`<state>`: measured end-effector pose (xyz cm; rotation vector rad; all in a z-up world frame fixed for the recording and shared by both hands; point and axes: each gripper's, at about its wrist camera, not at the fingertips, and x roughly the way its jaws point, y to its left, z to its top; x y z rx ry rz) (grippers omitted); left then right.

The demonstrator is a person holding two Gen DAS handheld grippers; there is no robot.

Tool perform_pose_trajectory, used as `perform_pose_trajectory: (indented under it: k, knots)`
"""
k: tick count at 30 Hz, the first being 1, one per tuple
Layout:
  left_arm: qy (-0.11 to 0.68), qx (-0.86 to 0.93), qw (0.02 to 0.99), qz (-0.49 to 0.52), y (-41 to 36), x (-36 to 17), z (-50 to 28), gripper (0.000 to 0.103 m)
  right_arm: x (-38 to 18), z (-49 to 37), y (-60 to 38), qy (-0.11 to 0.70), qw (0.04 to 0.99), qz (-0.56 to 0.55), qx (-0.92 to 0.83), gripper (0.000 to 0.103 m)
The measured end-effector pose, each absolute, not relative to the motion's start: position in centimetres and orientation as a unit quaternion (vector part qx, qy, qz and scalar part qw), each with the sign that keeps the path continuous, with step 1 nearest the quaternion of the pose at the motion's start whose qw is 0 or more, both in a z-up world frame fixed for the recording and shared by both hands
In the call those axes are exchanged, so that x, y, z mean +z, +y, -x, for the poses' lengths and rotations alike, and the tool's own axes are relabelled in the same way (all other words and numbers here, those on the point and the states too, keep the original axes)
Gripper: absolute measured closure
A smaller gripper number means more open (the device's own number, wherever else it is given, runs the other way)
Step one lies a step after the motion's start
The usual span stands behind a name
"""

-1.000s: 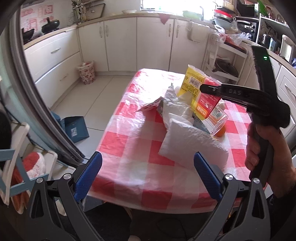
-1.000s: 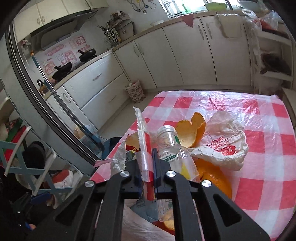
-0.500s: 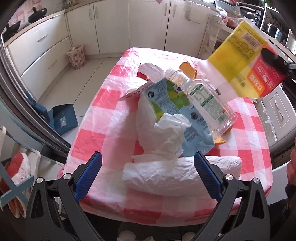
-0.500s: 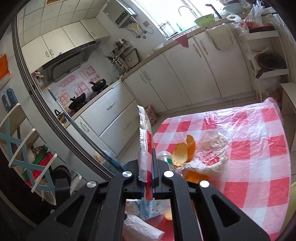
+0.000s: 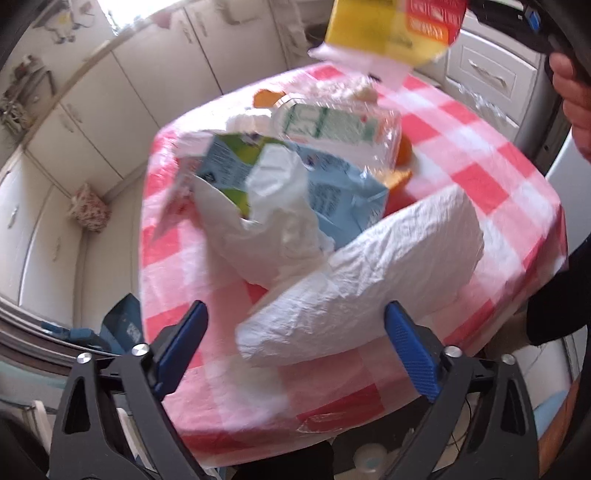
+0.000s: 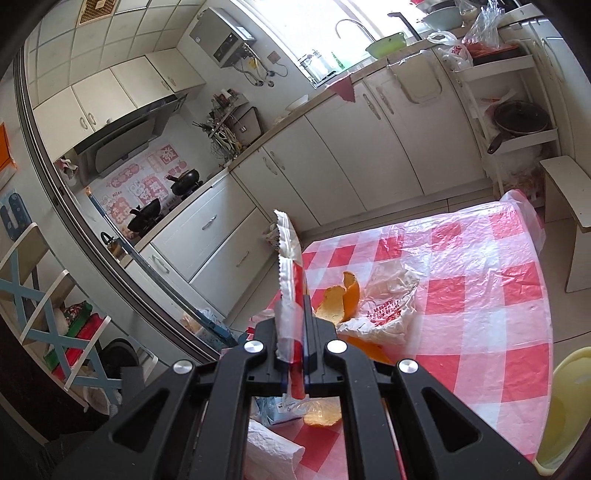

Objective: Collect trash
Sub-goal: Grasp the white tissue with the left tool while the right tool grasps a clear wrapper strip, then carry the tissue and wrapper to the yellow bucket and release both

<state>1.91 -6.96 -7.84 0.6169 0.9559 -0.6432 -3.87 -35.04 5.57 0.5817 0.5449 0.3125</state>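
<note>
Right wrist: right tool (image 6: 294, 363) clamps wrapper (image 6: 290, 295); left tool (image 5: 295, 354) gapes above bag (image 5: 369, 280).

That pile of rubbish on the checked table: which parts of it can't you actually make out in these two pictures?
- Yellow-and-red wrapper: left view, top cut by the frame edge, print blurred; right view shows it edge-on only.
- Clear bottle: left view, motion blur makes the label unreadable.
- Blue carton: partly buried under crumpled white paper.
- Orange peel: in the left view mostly behind the bottle.
- Right gripper: blocks the near table.
</note>
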Motion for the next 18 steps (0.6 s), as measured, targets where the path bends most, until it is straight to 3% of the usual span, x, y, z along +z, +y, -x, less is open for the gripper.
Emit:
perform_pose_trajectory:
  k: [3, 4, 5, 7, 18]
  knots:
    - [0.456, -0.3, 0.789, -0.283, -7.1, -8.2, -1.9, 0.056, 5.7, 4.0, -35.2, 0.264, 0.91, -0.281, 0.15, 0.097]
    - [0.462, -0.301, 0.786, -0.279, -7.1, -8.2, -1.9, 0.082, 5.7, 4.0, -35.3, 0.263, 0.911, -0.281, 0.149, 0.097]
    - [0.467, -0.299, 0.785, -0.274, -6.9, -8.3, -1.9, 0.094, 5.8, 4.1, -35.3, 0.262, 0.911, -0.28, 0.148, 0.097]
    - [0.461, -0.297, 0.792, -0.269, -6.3, -7.7, -1.5, 0.098, 5.9, 4.3, -35.5, 0.26, 0.912, -0.281, 0.147, 0.097]
    - [0.44, -0.377, 0.805, -0.125, -6.5, -0.7, 1.5, 0.098, 6.6, 8.9, -40.6, 0.236, 0.927, -0.282, 0.078, 0.097]
